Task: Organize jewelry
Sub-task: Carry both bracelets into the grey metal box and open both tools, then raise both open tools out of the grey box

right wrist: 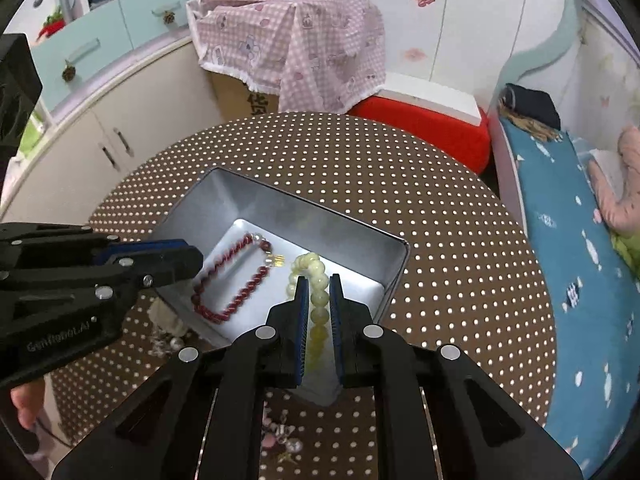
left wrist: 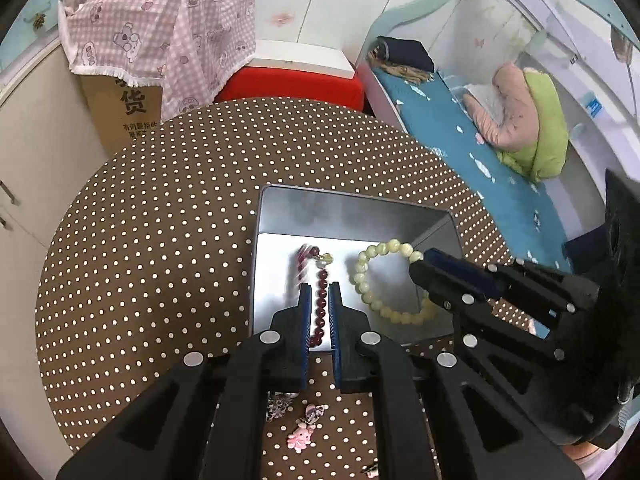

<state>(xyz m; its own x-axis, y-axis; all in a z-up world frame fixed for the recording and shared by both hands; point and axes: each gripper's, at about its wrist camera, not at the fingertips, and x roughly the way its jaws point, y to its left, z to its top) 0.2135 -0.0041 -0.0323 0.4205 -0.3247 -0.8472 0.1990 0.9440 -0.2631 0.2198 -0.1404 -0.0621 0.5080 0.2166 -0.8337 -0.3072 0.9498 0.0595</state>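
Note:
An open silver tin (left wrist: 352,196) sits on the brown polka-dot tablecloth (left wrist: 160,220). My left gripper (left wrist: 320,286) is shut on a dark red bead bracelet (left wrist: 321,312), whose loop trails onto the tin floor (right wrist: 240,296). A pale yellow bead bracelet (right wrist: 318,308) is pinched between the blue pads of my right gripper (right wrist: 319,278), its loop spread inside the tin (left wrist: 362,276) beside the red one. Both grippers point down into the tin (right wrist: 304,208), left one (right wrist: 196,260) at its left side, right one (left wrist: 420,264) at its right.
Small pink charms (left wrist: 302,436) and pearly trinkets (right wrist: 168,340) lie on the cloth in front of the tin. Behind the round table stand a cardboard box under a pink checked cloth (left wrist: 160,40) and a red stool (left wrist: 292,84). A bed with a blue sheet (left wrist: 460,140) runs along the right.

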